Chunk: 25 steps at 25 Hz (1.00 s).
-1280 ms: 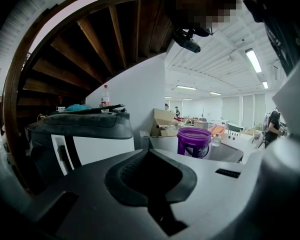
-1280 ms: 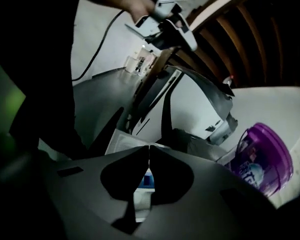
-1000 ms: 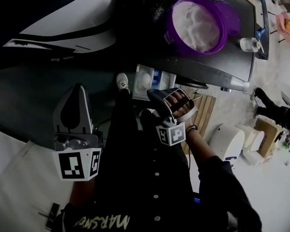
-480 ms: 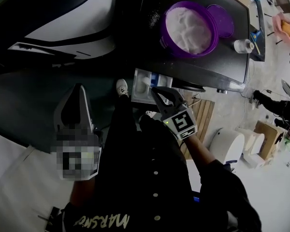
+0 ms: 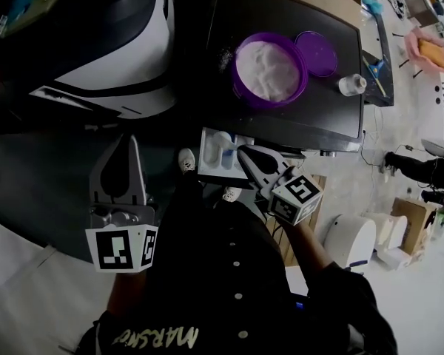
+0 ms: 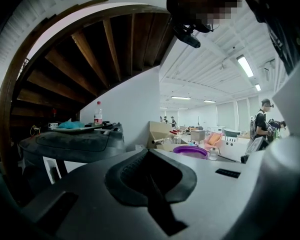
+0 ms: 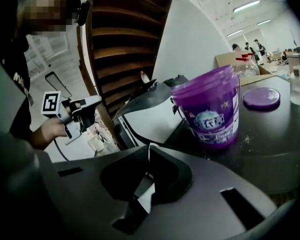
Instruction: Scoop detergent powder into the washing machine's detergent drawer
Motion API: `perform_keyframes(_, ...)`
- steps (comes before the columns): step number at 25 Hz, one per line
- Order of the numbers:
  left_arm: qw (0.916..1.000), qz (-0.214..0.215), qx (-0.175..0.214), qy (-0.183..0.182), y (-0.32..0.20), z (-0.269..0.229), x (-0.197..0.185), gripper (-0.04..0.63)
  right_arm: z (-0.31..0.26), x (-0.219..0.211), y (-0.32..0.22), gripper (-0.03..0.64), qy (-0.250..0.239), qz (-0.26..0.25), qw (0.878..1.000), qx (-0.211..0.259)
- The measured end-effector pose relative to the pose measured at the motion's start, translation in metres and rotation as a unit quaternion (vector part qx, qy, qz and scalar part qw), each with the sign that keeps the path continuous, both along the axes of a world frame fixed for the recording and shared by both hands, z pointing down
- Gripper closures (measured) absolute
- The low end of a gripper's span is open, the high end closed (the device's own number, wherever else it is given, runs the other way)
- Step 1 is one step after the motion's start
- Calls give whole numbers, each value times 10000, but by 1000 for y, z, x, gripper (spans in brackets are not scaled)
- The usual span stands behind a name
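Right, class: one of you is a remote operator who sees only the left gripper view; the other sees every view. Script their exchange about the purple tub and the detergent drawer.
Operator: I only see the tub's side. What's inside?
Observer: The head view shows the round purple plastic tub full of white powder.
Operator: Is the drawer open?
Observer: Yes, the white plastic detergent drawer stands pulled out under the black machine top's front edge.

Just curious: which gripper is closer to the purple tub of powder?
Right. The right gripper is just in front of the purple tub; the left gripper is farther away, off to the left.
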<state>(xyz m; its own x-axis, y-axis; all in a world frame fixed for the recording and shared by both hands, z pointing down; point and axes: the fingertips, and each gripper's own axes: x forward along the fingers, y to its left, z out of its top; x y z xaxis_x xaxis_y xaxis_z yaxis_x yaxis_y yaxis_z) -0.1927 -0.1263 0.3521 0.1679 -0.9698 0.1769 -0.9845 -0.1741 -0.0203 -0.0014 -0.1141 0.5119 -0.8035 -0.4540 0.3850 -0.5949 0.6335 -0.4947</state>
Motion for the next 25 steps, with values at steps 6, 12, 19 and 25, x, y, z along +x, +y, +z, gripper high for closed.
perform_keyframes(6, 9990, 345, 270, 72, -11, -23, 27, 588, -78, 7, -21, 584, -297, 240, 9972, 637)
perform_keyframes(12, 9955, 747, 559, 186, -21, -46, 57, 588, -142, 26, -41, 584, -603, 562, 9894, 1199)
perform_keyframes(19, 9898, 1084, 888, 240, -33, -66, 81, 589, -179, 48, -60, 584, -471, 892, 9795, 1745)
perform_keyframes(25, 9887, 1131, 951, 255, -36, -69, 83, 589, -166, 67, -87, 584, 93, 1226, 9778, 1695)
